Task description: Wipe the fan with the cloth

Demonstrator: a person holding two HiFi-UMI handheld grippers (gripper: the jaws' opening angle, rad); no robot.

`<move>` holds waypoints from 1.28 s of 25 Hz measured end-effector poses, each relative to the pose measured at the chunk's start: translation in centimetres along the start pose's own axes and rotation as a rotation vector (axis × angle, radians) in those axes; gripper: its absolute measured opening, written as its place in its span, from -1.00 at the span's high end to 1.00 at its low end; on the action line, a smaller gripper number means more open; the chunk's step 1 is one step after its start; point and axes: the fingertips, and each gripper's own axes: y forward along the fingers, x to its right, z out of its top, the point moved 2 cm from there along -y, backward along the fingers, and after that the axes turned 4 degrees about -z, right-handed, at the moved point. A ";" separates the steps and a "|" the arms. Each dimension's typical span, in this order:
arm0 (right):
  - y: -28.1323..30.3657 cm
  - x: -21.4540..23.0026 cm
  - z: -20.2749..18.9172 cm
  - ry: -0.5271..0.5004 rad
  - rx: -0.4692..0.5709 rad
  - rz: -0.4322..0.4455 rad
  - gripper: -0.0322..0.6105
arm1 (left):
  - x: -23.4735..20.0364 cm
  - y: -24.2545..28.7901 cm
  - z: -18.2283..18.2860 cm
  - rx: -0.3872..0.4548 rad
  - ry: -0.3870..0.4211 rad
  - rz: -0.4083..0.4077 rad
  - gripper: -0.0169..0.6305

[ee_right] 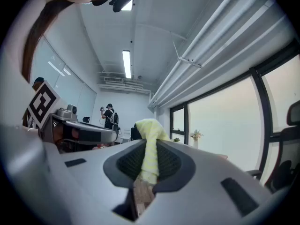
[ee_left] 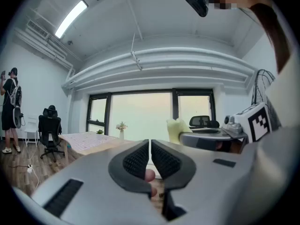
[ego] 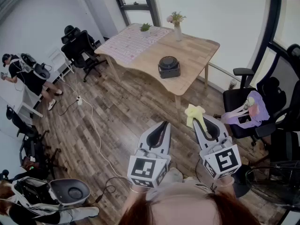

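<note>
Now the left gripper (ego: 162, 125) has its jaws together, with nothing between them. At its 3 o'clock, the right gripper (ego: 205, 124) is clamped on the yellow cloth (ego: 194, 112), whose free end pokes out past the tips. Well apart, at 12 o'clock in the head view, the fan (ego: 169, 67) stands on the table (ego: 199, 50).

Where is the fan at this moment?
In the head view, the fan stands on the wooden table, near the edge closest to the person; the flower vase stands farther back.
</note>
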 end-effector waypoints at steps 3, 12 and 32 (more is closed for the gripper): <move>1.3 -0.1 -0.1 -0.006 -0.006 0.001 0.74 | -1.3 0.7 -0.1 0.000 -0.008 -0.007 0.89; 5.8 -0.3 -0.8 -0.002 -0.015 -0.006 0.73 | -5.3 3.3 -0.7 -0.004 -0.031 -0.033 0.89; 15.1 -1.0 -1.4 -0.003 -0.042 -0.094 0.73 | -14.9 7.0 -0.8 -0.004 -0.056 -0.115 0.89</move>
